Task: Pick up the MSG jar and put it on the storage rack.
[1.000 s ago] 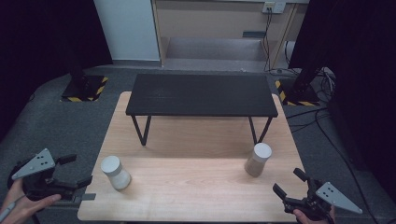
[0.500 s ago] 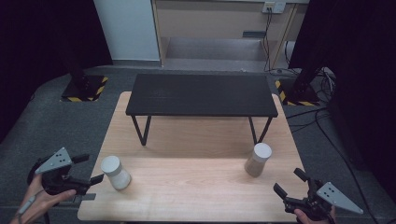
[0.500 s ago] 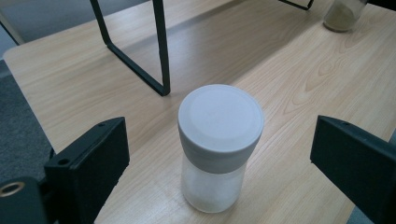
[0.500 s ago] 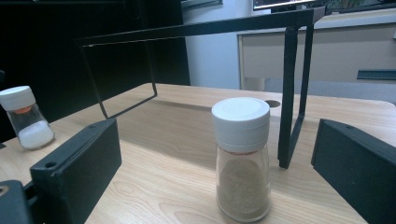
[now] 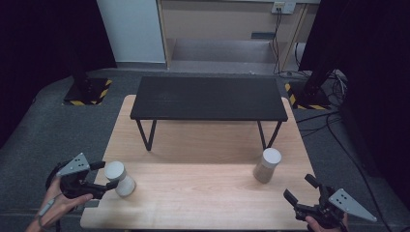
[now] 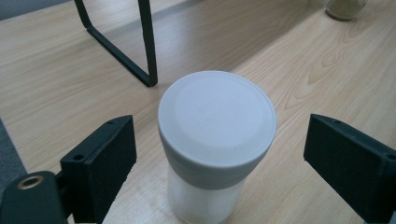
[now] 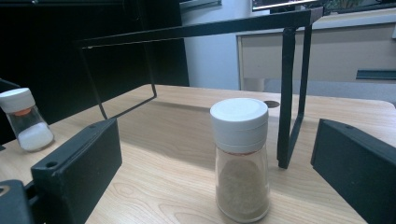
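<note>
Shaker on the left is bracketed, no grip yet

Shaker with the white powder [image 5: 121,178] stands upright on the near left part of the wooden bench [image 5: 203,203], and we have our left gripper [image 5: 107,175] around it. In the left gripper view the white cap [image 6: 217,116] sits between the two black jaws with bench visible on either side, so the pads are not touching it. The jaws have just been closing, with the shaker between them, but they are spread for now. We judge this as the approach finished and the pinch just starting.

Our right gripper [image 5: 300,192] hangs at the near right corner, jaws spread wide, with nothing in them. It faces the second shaker [image 5: 267,165], the one with the brownish filling, which stands upright on the right side of the bench, ahead of the jaws and apart from them. The right gripper view shows it [image 7: 240,158] framed between the jaws but farther off, not inside them.

The black stand [image 5: 209,98] at the far half of the bench carries nothing. Neither shaker is lifted or moved, as far as we can see. What is left, in our judgement, is nearly everything: closing on the left shaker, lifting it, and whatever follows for the second one.
</note>
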Available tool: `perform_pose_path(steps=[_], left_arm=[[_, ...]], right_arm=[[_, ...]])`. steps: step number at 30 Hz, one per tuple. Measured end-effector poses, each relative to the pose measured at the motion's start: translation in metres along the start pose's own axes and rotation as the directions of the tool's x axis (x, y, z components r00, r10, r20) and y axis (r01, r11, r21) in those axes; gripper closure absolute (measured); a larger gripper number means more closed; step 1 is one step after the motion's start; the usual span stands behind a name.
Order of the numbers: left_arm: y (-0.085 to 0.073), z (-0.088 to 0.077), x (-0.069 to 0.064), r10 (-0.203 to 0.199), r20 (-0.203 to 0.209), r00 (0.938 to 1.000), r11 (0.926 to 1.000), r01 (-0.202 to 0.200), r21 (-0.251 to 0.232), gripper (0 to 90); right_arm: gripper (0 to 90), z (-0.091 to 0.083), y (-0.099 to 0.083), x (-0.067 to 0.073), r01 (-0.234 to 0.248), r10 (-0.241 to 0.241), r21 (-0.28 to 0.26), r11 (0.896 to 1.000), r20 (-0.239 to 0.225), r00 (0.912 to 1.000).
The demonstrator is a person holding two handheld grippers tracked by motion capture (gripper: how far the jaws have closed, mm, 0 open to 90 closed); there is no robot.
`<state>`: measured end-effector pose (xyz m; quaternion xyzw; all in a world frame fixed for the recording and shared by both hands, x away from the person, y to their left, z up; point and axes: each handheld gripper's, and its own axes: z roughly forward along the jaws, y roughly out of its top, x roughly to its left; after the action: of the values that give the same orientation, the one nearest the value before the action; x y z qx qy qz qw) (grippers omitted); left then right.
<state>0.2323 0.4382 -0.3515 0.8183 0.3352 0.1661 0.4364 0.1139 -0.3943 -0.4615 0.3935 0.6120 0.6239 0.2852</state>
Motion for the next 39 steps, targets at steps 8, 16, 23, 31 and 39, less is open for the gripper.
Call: perform_pose_path(steps=[8, 16, 23, 31, 39], left_arm=[[-0.006, 0.012, -0.001, 0.001, -0.003, 1.0, 0.9998, -0.001, -0.019, 12.9], [-0.014, 0.016, -0.005, 0.049, -0.033, 0.9982, 0.9978, -0.051, -0.042, 32.1], [-0.014, 0.016, -0.007, 0.031, -0.039, 0.9987, 0.9984, -0.033, -0.045, 32.5], [-0.01, 0.019, -0.007, 0.021, -0.045, 0.9988, 0.9989, -0.023, -0.04, 32.6], [0.005, 0.015, -0.009, 0.045, -0.002, 0.999, 0.9968, -0.045, -0.066, 32.6]], right_arm=[[2.2, 0.0, 0.0, 0.0, -0.002, 0.002, 0.0, 1.0, -0.003, 1.0], [2.2, 0.0, -0.001, 0.0, -0.003, 0.003, -0.002, 1.0, 0.001, 1.0], [2.2, 0.0, 0.0, 0.0, -0.002, 0.002, -0.001, 1.0, 0.0, 1.0], [2.2, 0.0, -0.001, 0.0, -0.002, 0.002, -0.002, 1.0, 0.005, 1.0], [2.0, 0.001, -0.001, 0.0, -0.005, 0.005, -0.002, 1.0, 0.003, 1.0]])
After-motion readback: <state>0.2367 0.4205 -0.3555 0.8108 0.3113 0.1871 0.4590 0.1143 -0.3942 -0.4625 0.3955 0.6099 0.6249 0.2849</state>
